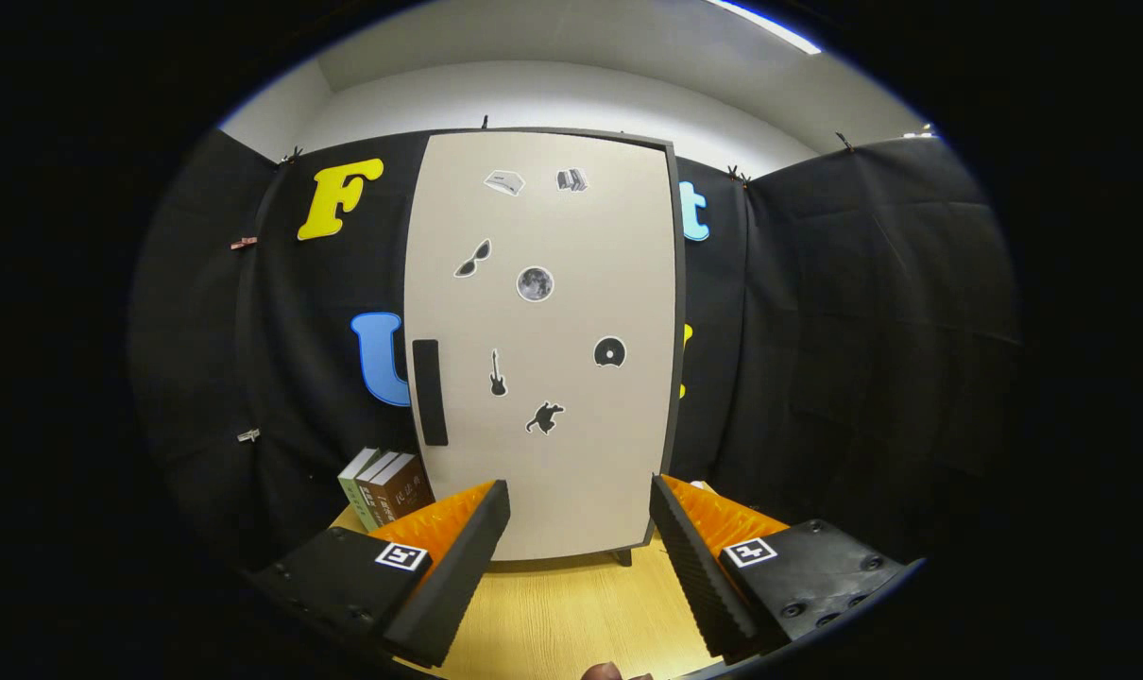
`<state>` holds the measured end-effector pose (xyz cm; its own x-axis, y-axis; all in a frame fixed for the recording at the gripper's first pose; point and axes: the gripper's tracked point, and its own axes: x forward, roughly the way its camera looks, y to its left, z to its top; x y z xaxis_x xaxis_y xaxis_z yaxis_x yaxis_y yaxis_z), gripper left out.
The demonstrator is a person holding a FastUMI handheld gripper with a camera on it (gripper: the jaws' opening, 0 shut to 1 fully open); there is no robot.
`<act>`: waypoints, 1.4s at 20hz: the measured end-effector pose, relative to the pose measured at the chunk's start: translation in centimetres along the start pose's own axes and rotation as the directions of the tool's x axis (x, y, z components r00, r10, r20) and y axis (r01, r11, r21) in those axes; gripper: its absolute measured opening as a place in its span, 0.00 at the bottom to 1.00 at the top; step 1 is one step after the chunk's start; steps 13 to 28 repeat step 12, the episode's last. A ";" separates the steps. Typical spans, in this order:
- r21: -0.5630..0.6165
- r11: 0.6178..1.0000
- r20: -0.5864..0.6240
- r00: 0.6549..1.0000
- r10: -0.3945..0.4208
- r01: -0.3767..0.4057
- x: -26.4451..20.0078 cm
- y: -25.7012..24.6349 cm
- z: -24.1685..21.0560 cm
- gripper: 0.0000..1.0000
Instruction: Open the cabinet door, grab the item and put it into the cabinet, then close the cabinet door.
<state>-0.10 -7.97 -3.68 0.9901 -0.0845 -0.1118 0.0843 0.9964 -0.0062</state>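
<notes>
Gripper (579, 501) with fingers spread wide apart, nothing between them, above a wooden tabletop (571, 614). Beyond them stands the cabinet (543, 340), door closed, dark handle (429, 392) at its left edge. Books (385, 486) stand just left of the cabinet's base.

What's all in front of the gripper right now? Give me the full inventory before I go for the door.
cabinet: one, beige door shut, dark frame, standing on the table beyond the fingers
door handle: one, black, vertical bar on the door's left edge
stickers: seven, black and grey, scattered over the door
books: three, green and brown, upright left of the cabinet
table: one, light wood, under everything
gripper: one, fingers spread apart, holding nothing, pointed at the door
</notes>
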 end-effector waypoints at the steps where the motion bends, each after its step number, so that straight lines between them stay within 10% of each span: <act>1: -0.001 1.000 0.000 1.000 -0.001 0.001 0.0 0.0 0.0 0.97; 28: -0.007 1.000 0.007 1.000 -0.009 0.009 1.0 -0.4 0.0 0.97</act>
